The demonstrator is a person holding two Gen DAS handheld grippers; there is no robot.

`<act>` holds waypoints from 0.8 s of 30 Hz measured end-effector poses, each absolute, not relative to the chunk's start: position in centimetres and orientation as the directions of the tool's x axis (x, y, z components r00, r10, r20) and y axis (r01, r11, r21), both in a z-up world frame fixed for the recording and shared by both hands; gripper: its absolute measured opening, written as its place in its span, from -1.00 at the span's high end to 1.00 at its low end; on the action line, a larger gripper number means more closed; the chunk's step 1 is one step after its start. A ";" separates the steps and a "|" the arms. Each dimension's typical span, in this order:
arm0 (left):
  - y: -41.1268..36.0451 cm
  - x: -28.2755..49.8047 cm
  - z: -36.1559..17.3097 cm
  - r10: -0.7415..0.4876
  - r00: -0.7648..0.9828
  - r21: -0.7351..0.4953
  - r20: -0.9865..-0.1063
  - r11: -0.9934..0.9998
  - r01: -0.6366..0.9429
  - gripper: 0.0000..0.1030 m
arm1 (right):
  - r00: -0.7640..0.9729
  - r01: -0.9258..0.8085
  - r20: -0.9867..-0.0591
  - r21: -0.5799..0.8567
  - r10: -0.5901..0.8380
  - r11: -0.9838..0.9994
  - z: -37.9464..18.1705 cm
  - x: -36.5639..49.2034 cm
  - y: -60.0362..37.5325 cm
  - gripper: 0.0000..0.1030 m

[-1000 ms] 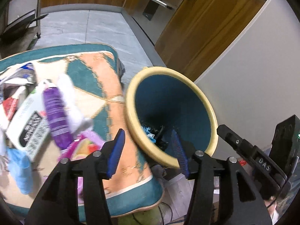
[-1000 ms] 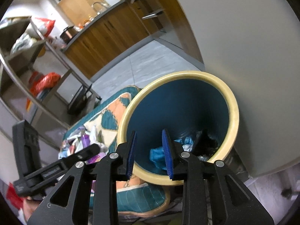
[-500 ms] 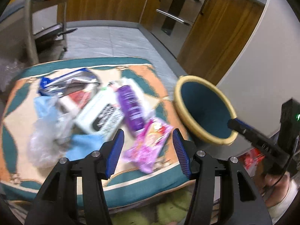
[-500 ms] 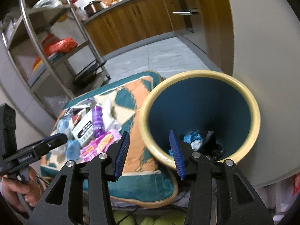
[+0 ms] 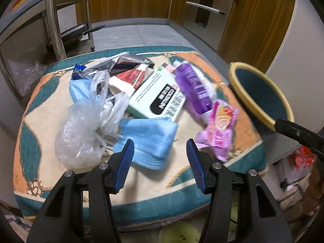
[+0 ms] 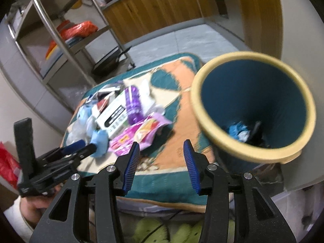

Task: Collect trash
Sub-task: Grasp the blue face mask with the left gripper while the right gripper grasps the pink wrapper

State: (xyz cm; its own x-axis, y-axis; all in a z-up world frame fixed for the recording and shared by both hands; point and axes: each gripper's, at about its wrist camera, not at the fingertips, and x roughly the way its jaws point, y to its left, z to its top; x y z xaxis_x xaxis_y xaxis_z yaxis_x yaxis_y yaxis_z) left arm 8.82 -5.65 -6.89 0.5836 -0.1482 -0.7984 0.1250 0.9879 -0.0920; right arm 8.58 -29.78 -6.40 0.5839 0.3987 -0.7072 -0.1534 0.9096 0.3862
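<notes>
Blue bin [image 6: 257,109] with cream rim stands just beside patterned cushion [image 5: 202,182], on its right; inside at bottom: blue crumpled scraps [image 6: 236,130], dark bits. Trash on cushion: blue masks [image 5: 149,139], clear plastic bag [image 5: 81,127], white box [image 5: 158,99], purple bottle [image 5: 194,89], pink wrapper [image 5: 218,127]. Left hand-held gripper [image 5: 160,162] about half open, empty, above masks. Right hand-held gripper [image 6: 161,165] half open, empty, above cushion edge.

My left gripper [image 5: 160,156] hangs open and empty over the cushion's [image 5: 141,184] near edge, just above a blue cloth [image 5: 147,139]. A clear bag [image 5: 81,125] lies toward the left edge, a pink wrapper [image 5: 219,127] toward the right, beside the bin [image 5: 261,95].
</notes>
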 end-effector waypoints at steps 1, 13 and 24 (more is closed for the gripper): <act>-5.6 9.0 -7.2 -0.133 0.583 -0.077 -0.801 0.990 0.120 -0.03 | 0.575 -0.153 -0.711 0.392 0.404 0.907 -6.6 8.7 -29.5 0.09; -5.6 7.5 -6.6 -0.193 0.645 -0.094 -0.740 0.978 0.185 0.59 | 0.504 -0.105 -0.723 0.492 0.473 0.864 -9.1 10.0 -28.1 0.09; -4.9 5.8 -5.2 -0.327 0.656 -0.231 -0.680 0.945 0.232 0.60 | 0.465 -0.041 -0.707 0.584 0.533 0.810 -11.1 12.7 -26.7 0.09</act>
State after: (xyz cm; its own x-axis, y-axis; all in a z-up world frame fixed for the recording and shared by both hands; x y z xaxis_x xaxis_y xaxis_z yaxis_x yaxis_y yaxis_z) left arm 5.80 -4.87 -5.17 0.6558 -0.3269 -0.6805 0.2317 0.9450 -0.2307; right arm 12.71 -26.68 -11.07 0.4646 0.5331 -0.7070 -0.0408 0.8105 0.5843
